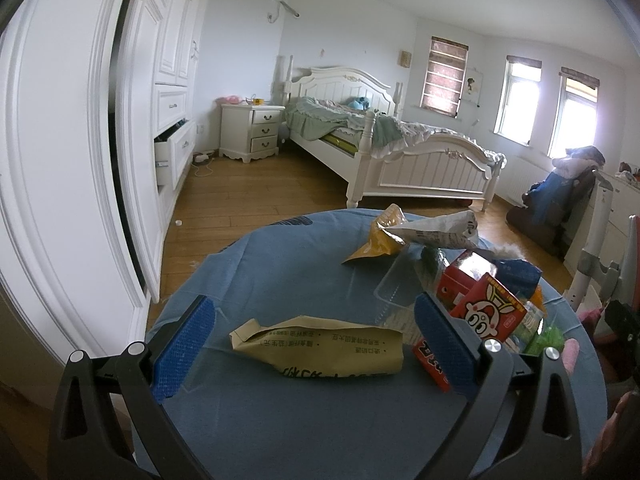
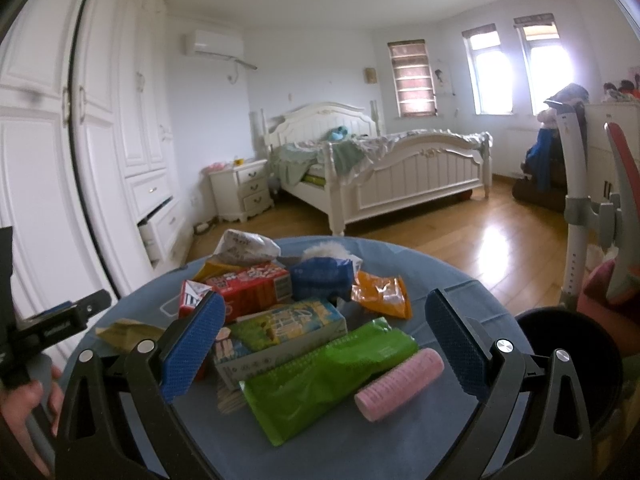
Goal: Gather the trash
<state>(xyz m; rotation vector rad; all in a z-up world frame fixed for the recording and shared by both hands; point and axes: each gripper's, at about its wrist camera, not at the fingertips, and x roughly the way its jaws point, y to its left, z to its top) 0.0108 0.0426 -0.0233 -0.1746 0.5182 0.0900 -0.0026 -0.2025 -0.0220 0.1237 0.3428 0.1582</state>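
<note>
A round table with a blue cloth [image 1: 280,280] holds a pile of trash. My left gripper [image 1: 316,340] is open, its blue pads on either side of a tan paper packet [image 1: 320,346] lying flat. Red cartons [image 1: 490,314], a clear plastic tray [image 1: 394,292] and crumpled yellow and white bags [image 1: 416,232] lie to its right. My right gripper [image 2: 320,348] is open above a green wrapper [image 2: 320,376] and a pink ridged roller [image 2: 400,384]. A pale carton [image 2: 280,332], a red box [image 2: 248,288], a blue pack [image 2: 320,280] and an orange bag [image 2: 382,294] lie beyond.
A black bin [image 2: 576,368] stands by the table's right edge. White wardrobes [image 1: 80,160] with an open drawer [image 1: 176,152] line the left. A white bed [image 2: 380,176] and nightstand [image 2: 240,192] stand across the wooden floor. A chair [image 2: 616,200] is at the right.
</note>
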